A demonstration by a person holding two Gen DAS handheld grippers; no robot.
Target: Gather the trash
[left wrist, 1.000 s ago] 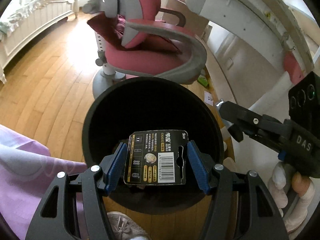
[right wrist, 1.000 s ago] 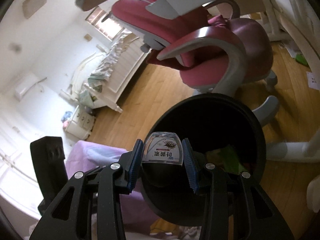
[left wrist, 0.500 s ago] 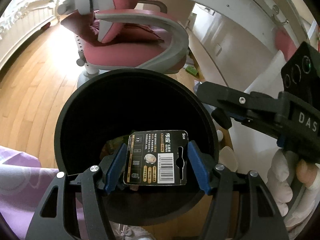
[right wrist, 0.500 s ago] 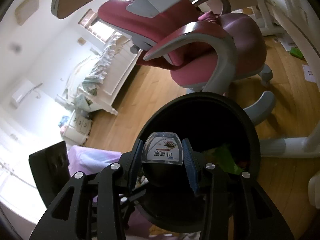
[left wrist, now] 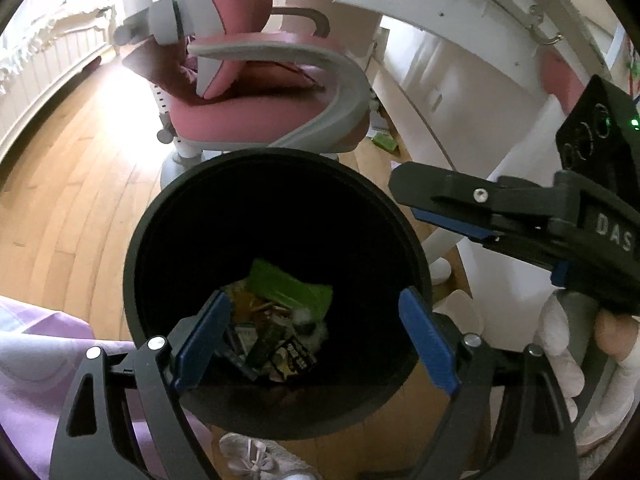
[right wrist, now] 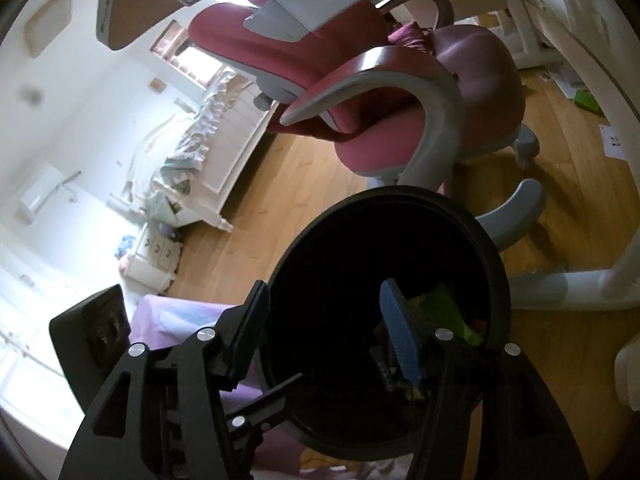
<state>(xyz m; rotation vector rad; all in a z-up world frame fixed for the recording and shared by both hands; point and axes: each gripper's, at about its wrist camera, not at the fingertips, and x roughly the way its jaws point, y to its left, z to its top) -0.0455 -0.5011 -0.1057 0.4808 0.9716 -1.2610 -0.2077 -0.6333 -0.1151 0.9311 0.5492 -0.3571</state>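
Observation:
A round black trash bin [left wrist: 160, 216] stands on the wood floor below both grippers; it also shows in the right wrist view [right wrist: 472, 220]. My left gripper [left wrist: 316, 336] is open and empty over the bin's mouth. My right gripper [right wrist: 324, 328] is open and empty over the bin's near rim; it shows from the side in the left wrist view [left wrist: 452, 204]. Trash lies at the bin's bottom: a green wrapper [left wrist: 288, 286], a black battery card [left wrist: 294, 358] and other packets. The green wrapper also shows in the right wrist view [right wrist: 444, 304].
A pink and grey desk chair [left wrist: 256, 108] stands just behind the bin. A white desk [left wrist: 472, 32] rises at the right. A purple garment [left wrist: 36, 364] is at the lower left, a slipper [left wrist: 256, 458] below the bin. Green scrap [left wrist: 384, 142] lies on the floor under the desk.
Both grippers have opened. The battery card has left the left gripper and the small white packet has left the right; the card now lies in the bin.

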